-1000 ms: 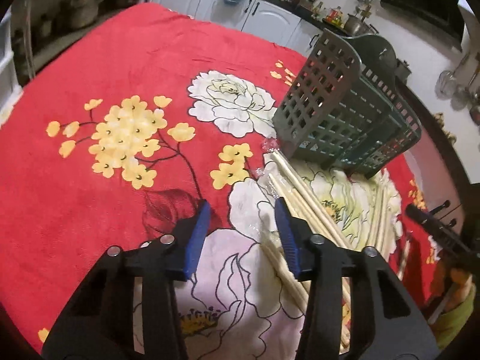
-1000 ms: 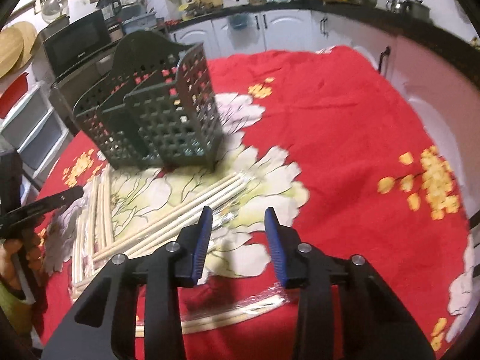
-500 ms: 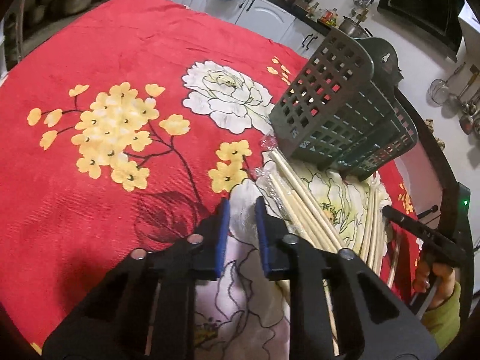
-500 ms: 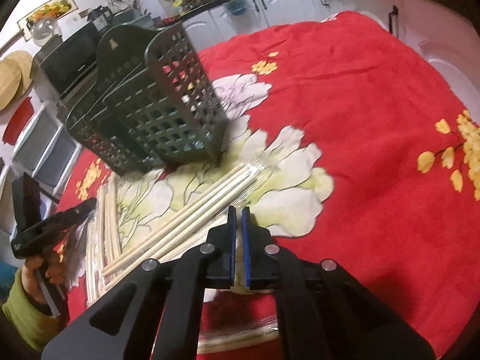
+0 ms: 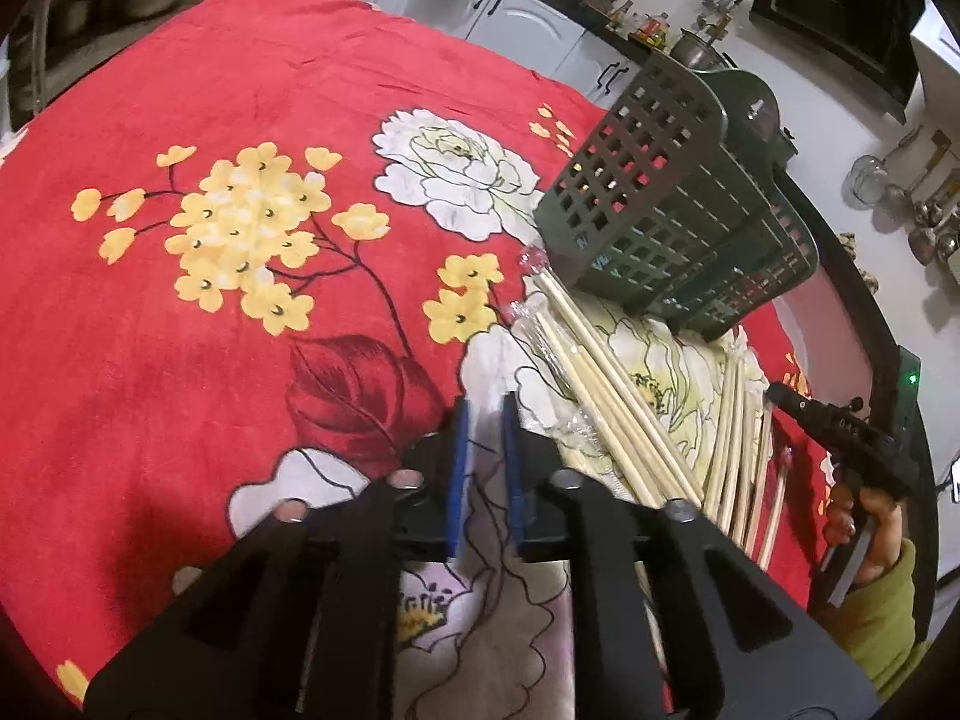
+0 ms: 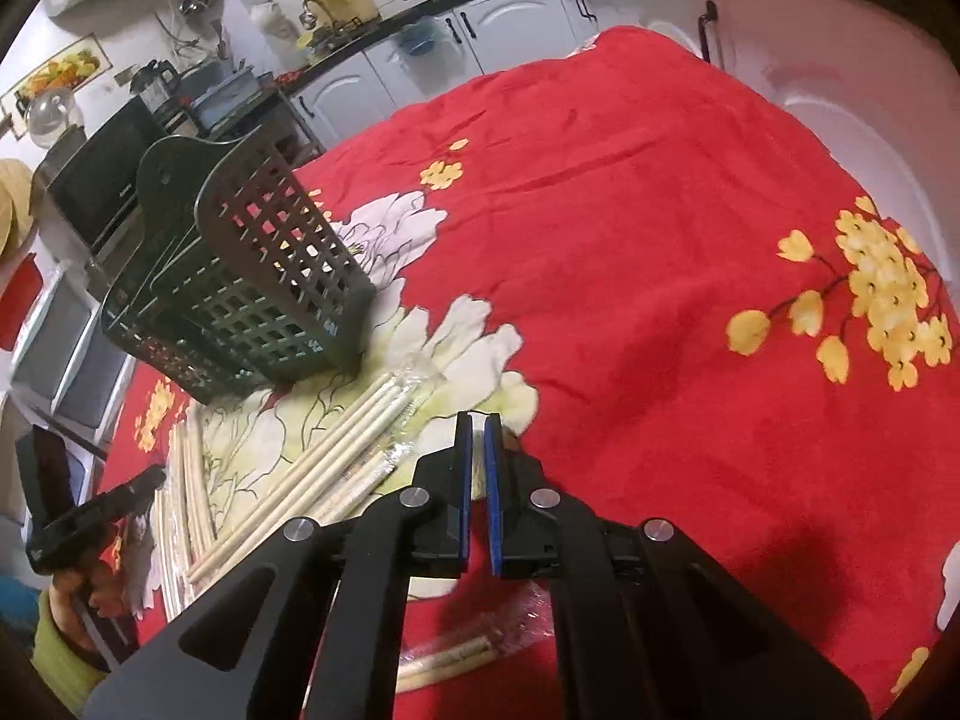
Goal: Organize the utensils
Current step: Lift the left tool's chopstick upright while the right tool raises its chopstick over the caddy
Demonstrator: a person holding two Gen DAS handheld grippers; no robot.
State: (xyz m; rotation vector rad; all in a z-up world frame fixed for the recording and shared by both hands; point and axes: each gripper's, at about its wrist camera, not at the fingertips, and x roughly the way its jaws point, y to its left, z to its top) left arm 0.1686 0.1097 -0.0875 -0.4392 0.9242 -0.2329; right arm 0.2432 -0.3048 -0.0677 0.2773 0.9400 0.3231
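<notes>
Beyond both empty grippers, left gripper (image 5: 483, 414) opening slightly and right gripper (image 6: 477, 429) closed, every chopstick (image 6: 336, 456) lies outside the basket (image 6: 252, 282).

Wrapped chopsticks (image 6: 447, 657) partly hidden beneath right gripper (image 6: 476, 426), lower ends of chopsticks (image 5: 606, 384) behind left gripper (image 5: 483, 405)

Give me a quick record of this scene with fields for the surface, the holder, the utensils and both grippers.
surface: red floral cloth
holder: dark green perforated plastic utensil basket, standing on the cloth
utensils: pale wooden chopsticks, some in clear plastic wrappers, lying loose on the cloth in front of the basket
left gripper: jaws nearly together and easing open, nothing between them
right gripper: shut, holding nothing
basket contents: none visible
</notes>
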